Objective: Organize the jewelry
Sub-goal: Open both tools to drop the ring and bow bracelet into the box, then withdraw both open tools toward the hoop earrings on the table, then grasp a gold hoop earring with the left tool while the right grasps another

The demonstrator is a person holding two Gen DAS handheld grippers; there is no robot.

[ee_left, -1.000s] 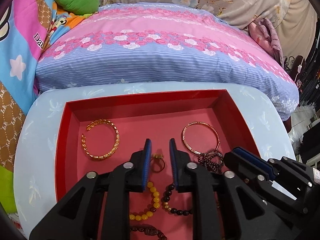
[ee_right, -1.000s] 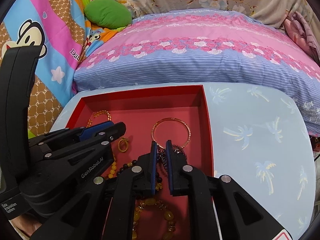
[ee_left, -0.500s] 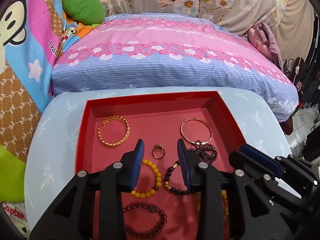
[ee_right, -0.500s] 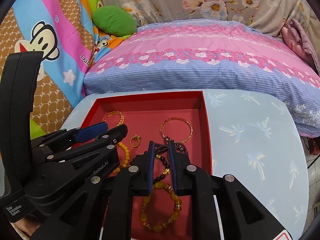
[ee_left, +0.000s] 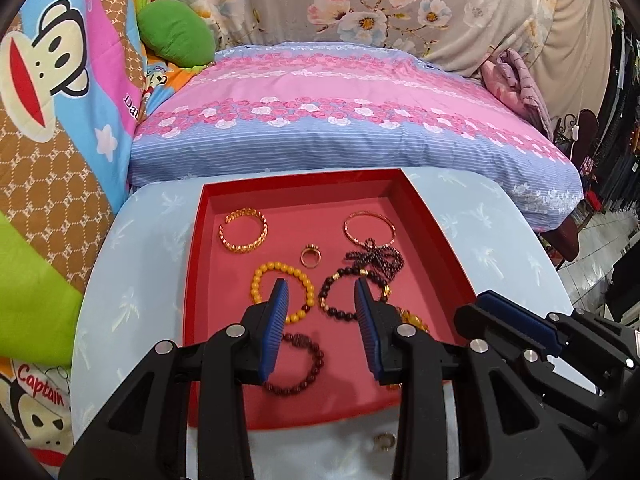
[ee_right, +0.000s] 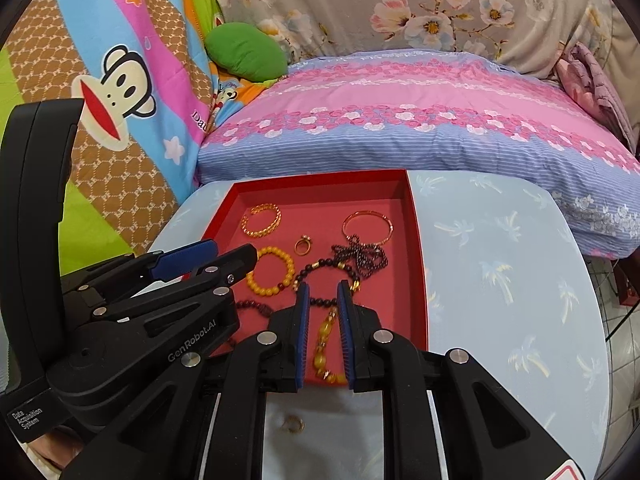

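Both grippers pull back from the red tray (ee_left: 192, 280).
Left gripper (ee_left: 320, 300) opens wider, empty; right gripper (ee_right: 322, 300) slightly apart, empty; ring (ee_left: 310, 257) stays inside.

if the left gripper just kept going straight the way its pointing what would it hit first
Most likely the tray floor, landing around the gold ring. The left gripper is open, with the yellow bead bracelet by its left finger and the dark bead bracelet by its right. Depth is unclear, so either bracelet might be touched first.

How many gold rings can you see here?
2. One gold ring lies in the red tray, mid-tray. A second ring lies on the blue table just outside the tray's near edge. The tongs may hide more.
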